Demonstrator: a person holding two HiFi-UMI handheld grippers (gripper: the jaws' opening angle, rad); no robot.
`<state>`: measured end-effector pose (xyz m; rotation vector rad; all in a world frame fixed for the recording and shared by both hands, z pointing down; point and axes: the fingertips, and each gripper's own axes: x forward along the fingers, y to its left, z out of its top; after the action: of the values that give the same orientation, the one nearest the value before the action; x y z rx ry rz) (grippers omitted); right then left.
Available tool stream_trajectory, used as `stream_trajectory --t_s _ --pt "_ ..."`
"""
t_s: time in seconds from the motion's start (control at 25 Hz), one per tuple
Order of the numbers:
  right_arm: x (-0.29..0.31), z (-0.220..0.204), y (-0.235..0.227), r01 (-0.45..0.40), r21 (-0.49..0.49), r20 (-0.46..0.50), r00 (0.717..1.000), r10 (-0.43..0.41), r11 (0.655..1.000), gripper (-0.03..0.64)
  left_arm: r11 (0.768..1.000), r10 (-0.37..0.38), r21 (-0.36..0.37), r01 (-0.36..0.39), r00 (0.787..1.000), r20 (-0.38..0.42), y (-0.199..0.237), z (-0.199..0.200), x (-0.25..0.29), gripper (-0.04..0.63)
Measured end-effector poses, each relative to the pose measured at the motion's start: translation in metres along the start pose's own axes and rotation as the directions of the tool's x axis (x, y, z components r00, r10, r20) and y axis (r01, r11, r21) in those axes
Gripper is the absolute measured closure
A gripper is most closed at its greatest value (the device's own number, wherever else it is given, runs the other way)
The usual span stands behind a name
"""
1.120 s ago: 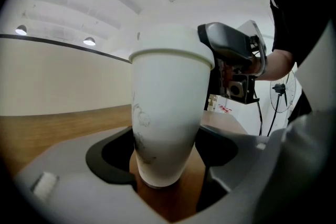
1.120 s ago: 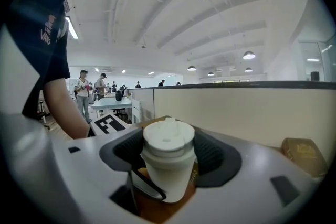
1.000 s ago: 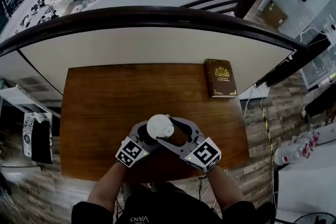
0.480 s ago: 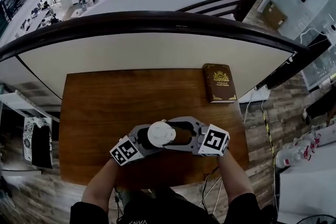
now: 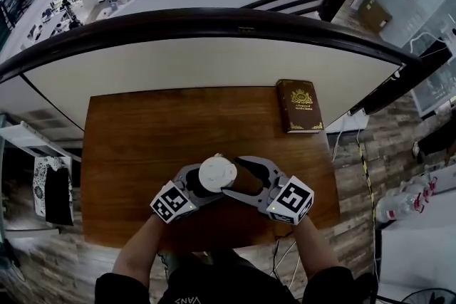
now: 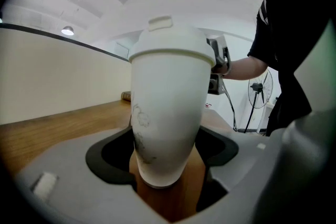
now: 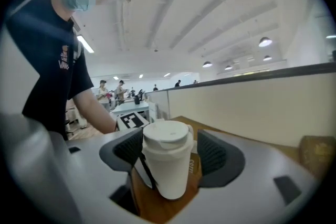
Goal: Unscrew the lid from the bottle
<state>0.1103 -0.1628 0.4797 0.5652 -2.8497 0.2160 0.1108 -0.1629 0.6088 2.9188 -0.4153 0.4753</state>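
Note:
A white bottle (image 5: 214, 178) with a white lid (image 5: 217, 172) stands upright near the front edge of the wooden table (image 5: 142, 139). My left gripper (image 5: 205, 186) comes in from the lower left and is shut on the bottle's lower body (image 6: 168, 128), its pads (image 6: 113, 152) against both sides. From the right, my right gripper (image 5: 229, 176) reaches in at lid height. Its jaws stand wide, and in the right gripper view the lid (image 7: 167, 136) sits between the pads (image 7: 215, 157) with a narrow gap on each side. The bottle's base is hidden in the head view.
A brown book (image 5: 299, 105) with gold print lies at the table's far right corner. A curved white partition with a dark rail (image 5: 214, 21) runs behind the table. The table's front edge is just under my grippers, with floor and cables below.
My right gripper swung round the lid from the lower right toward the right, then came partway back. The left gripper and the bottle have stayed in place.

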Motion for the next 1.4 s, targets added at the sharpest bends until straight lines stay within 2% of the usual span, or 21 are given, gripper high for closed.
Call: stream_trajectory --t_s 0.08,0.16,0.24,0.32,0.44,0.68,0.88,1.04,1.24,1.4 --pt "-0.008 0.005 0.001 0.138 0.014 0.062 0.988 -0.139 0.990 0.328 1.000 0.026 -0.005 -0.026 1.000 0.001 -0.001 0.000 0.001 0.229" --pt "-0.013 0.008 0.005 0.253 -0.007 0.109 0.962 -0.251 0.967 0.328 0.998 0.055 -0.004 -0.055 0.998 -0.001 -0.002 0.000 0.002 0.229" --pt "-0.015 0.007 0.010 0.342 -0.018 0.124 0.933 -0.338 0.939 0.328 0.996 0.092 -0.011 -0.092 0.996 -0.002 -0.003 0.000 0.001 0.229" --pt "-0.014 0.007 0.012 0.403 0.012 0.133 0.907 -0.400 0.915 0.325 0.990 0.136 -0.023 -0.136 0.991 -0.003 -0.003 -0.001 0.001 0.229" --pt "-0.009 0.005 0.013 0.437 0.038 0.128 0.890 -0.438 0.899 0.322 0.978 0.203 -0.049 -0.203 0.979 -0.001 -0.003 -0.003 0.002 0.229" --pt "0.002 -0.003 0.014 0.442 -0.018 0.088 0.894 -0.439 0.897 0.305 0.957 0.280 -0.079 -0.279 0.960 -0.006 -0.004 -0.002 0.003 0.229" --pt "0.010 -0.006 0.017 0.404 -0.071 0.050 0.915 -0.401 0.912 0.301 0.952 0.296 -0.087 -0.294 0.955 0.003 -0.004 -0.003 0.002 0.229" --pt "0.011 -0.004 0.015 0.333 -0.062 0.030 0.943 -0.332 0.941 0.302 0.955 0.287 -0.085 -0.285 0.958 0.011 -0.004 -0.002 0.002 0.229" --pt "0.011 -0.005 0.013 0.116 -0.095 -0.007 0.993 -0.117 0.989 0.302 0.962 0.265 -0.077 -0.263 0.964 0.019 -0.004 -0.002 0.002 0.229" --pt "0.010 -0.002 0.013 -0.062 -0.125 0.000 0.998 0.062 0.990 0.302 0.972 0.226 -0.063 -0.224 0.974 0.026 -0.005 -0.002 0.003 0.229"
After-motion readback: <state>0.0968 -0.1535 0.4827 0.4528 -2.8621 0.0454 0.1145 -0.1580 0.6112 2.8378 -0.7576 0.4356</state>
